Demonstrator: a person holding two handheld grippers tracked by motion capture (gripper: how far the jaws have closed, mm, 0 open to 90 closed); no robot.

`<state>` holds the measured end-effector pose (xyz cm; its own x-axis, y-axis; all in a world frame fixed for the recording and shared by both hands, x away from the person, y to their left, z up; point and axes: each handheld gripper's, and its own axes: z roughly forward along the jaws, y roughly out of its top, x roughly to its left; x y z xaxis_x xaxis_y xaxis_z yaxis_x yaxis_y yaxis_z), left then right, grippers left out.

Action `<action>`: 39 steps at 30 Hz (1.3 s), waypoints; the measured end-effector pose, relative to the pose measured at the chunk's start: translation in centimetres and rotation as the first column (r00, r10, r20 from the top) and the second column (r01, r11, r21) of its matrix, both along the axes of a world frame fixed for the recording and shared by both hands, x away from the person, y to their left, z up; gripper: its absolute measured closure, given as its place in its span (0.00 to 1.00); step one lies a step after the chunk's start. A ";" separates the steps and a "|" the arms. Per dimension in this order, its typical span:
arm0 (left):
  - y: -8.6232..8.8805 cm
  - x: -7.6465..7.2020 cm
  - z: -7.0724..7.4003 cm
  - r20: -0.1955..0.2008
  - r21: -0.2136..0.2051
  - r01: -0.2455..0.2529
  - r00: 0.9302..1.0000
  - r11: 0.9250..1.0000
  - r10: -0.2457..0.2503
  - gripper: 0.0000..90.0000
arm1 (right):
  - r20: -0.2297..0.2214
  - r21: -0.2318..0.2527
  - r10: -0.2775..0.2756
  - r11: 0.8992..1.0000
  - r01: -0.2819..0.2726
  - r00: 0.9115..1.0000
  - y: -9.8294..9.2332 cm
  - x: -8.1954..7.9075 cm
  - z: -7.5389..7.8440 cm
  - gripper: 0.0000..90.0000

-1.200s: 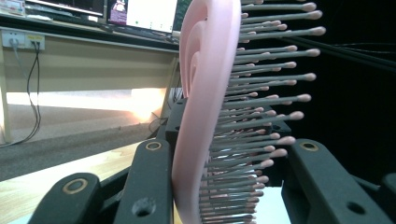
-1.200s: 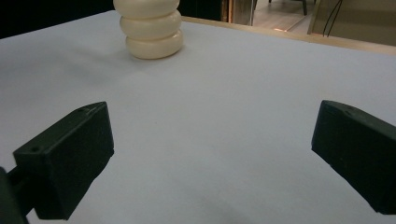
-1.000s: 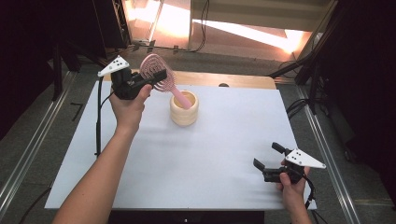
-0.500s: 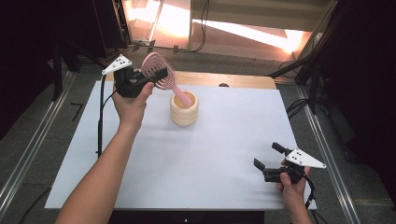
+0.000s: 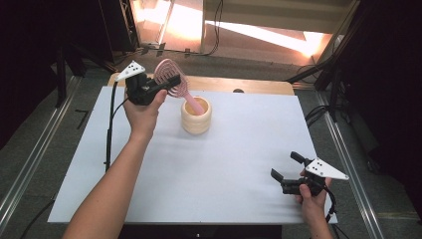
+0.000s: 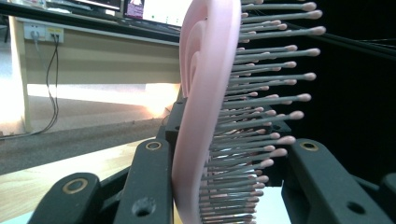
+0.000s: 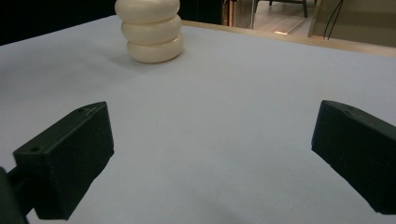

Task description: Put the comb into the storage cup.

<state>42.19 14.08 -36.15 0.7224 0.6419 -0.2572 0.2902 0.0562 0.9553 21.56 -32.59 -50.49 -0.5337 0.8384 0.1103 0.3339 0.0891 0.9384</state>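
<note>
The left hand-held gripper [image 5: 166,85] clamps a pink hairbrush [image 5: 174,84], handle down in the cream cup [image 5: 196,116] near the worktop's [image 5: 239,149] far edge — right hand-held gripper [image 5: 285,170] gapes empty over bare white surface.

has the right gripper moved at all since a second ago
No. In the high view the right gripper sits at the same spot near the near right corner of the white table, jaws open, as before.
</note>
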 end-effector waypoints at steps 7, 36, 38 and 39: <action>-0.2 0.2 -0.5 -0.010 0.014 -0.001 1.000 1.000 0.002 0.73 | 0.002 0.000 0.002 1.000 -0.002 1.000 0.0 0.0 0.0 0.00; -1.7 0.3 -3.7 -0.059 0.057 0.010 0.998 0.998 -0.006 0.73 | -0.001 -0.003 0.003 1.000 -0.003 1.000 0.0 0.0 0.0 0.00; -1.8 0.3 -3.9 -0.059 0.057 0.006 0.998 0.998 -0.003 0.73 | -0.001 -0.003 0.002 1.000 -0.002 1.000 0.0 0.0 0.0 0.00; -1.7 0.3 -4.0 -0.061 0.053 0.003 0.998 0.999 0.000 0.73 | -0.001 -0.002 0.003 1.000 -0.003 1.000 0.0 0.0 0.0 0.00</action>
<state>42.51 12.35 -40.17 0.7073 0.6547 -0.2667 0.3481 0.0058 0.9374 21.60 -32.56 -50.48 -0.5361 0.8371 0.1087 0.3344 0.0923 0.9379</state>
